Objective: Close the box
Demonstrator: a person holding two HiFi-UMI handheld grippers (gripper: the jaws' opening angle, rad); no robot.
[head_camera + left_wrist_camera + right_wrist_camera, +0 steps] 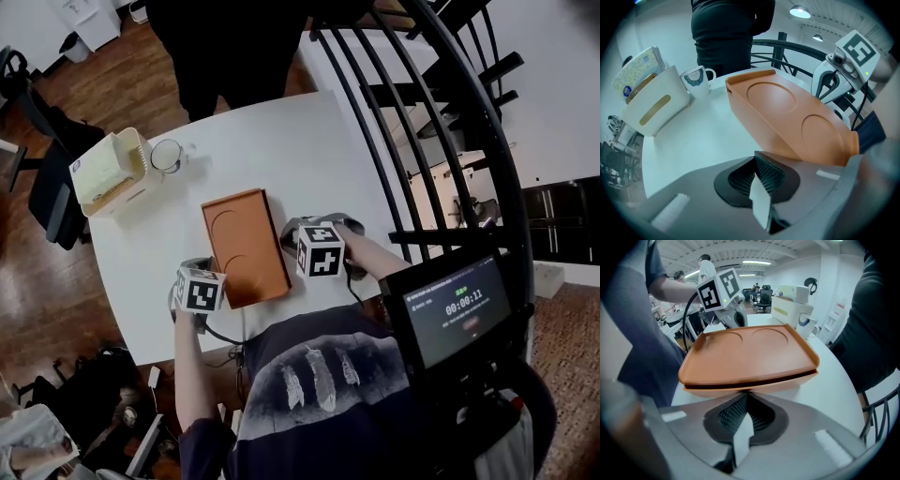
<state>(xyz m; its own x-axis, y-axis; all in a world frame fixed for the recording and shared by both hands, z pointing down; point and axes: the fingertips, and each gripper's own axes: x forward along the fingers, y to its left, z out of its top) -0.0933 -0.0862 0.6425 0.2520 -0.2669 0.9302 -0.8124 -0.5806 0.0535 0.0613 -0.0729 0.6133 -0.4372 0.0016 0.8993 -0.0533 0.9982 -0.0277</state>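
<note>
Only the right gripper view shows the dark slit along the box (pixel 750 357) edge. Left gripper (pixel 761 176) and right gripper (pixel 743 413), both pressed together, flank it; open table (pixel 281 141) beyond.

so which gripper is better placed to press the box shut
Right, probably. The right gripper, shut, points straight at the box's long side, where a dark gap shows under the lid. The left gripper, also shut, sits off the box's near corner.

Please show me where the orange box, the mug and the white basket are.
orange box (pixel 246 248): head view, middle of its lid.
mug (pixel 697 83): left gripper view, its side wall.
white basket (pixel 665 113): left gripper view, its front wall.
</note>
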